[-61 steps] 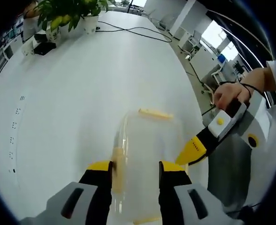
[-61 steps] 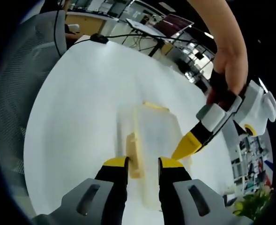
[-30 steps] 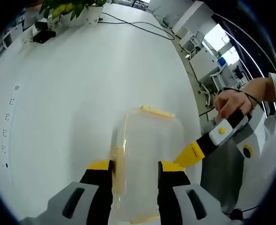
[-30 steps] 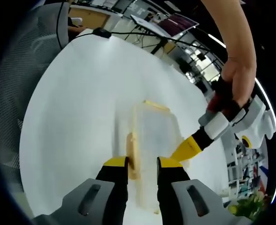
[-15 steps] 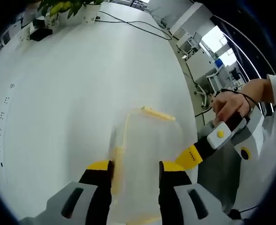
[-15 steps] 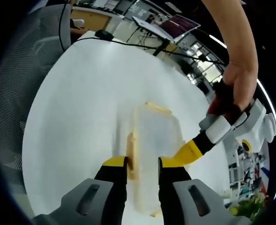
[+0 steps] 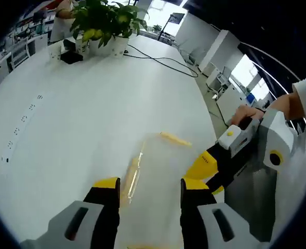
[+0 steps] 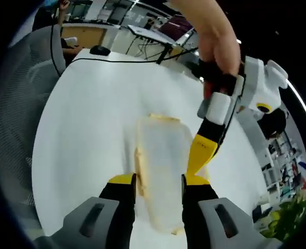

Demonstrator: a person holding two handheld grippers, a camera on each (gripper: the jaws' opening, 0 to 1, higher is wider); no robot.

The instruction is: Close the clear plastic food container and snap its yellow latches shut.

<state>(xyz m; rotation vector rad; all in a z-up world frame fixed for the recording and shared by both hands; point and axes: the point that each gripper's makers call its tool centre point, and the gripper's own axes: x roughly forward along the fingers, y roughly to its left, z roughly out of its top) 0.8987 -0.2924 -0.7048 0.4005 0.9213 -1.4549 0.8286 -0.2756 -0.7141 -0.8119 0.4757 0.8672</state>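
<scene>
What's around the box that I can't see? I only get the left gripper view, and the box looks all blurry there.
Observer: In the right gripper view, a grey mesh chair stands just past the table's edge.
Operator: Is there a yellow latch on the side?
Observer: Yes. A yellow latch runs along one long side of the clear container, right beside one tip of the right claw.
Operator: Where is my claw?
Observer: The left claw points down at the container's other long side, and a hand grips it from above.
</scene>
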